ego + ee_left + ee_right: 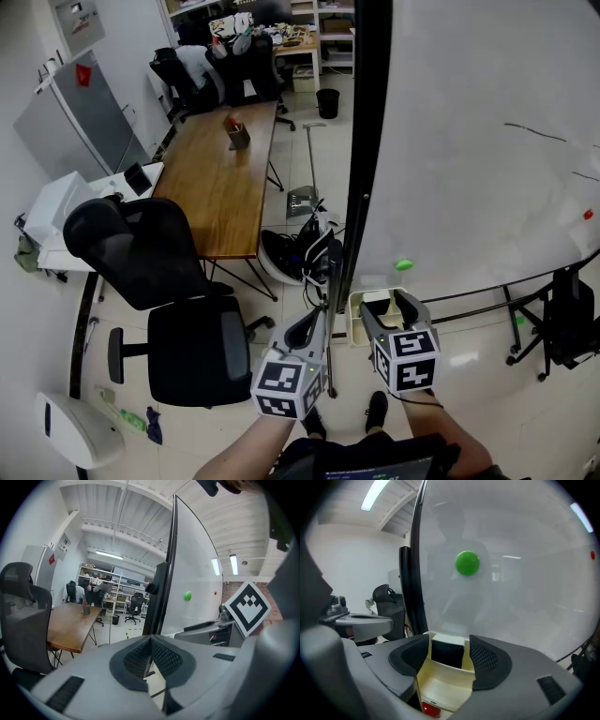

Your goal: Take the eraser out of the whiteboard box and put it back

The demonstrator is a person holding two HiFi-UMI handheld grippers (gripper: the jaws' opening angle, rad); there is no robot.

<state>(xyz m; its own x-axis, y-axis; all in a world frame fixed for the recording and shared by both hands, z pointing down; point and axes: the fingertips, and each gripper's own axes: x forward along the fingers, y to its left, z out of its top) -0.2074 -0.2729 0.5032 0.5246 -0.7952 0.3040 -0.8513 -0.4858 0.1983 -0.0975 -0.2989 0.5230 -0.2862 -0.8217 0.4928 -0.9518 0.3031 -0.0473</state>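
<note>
- Cream plastic box [440, 688] sits against the lower part of the whiteboard [525, 573], below a green magnet [467, 563].
- Eraser [446, 654] (dark body, white top) stands upright at the far end of the box.
- Right gripper [449, 639]: jaws spread wide, eraser in the gap between them, pads not pressing on it.
- Left gripper [151, 640]: jaws closed together, nothing held.

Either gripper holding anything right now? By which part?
Nothing is held. The right gripper is open at the whiteboard box, the eraser inside ungripped; the left gripper is shut, empty.
</note>
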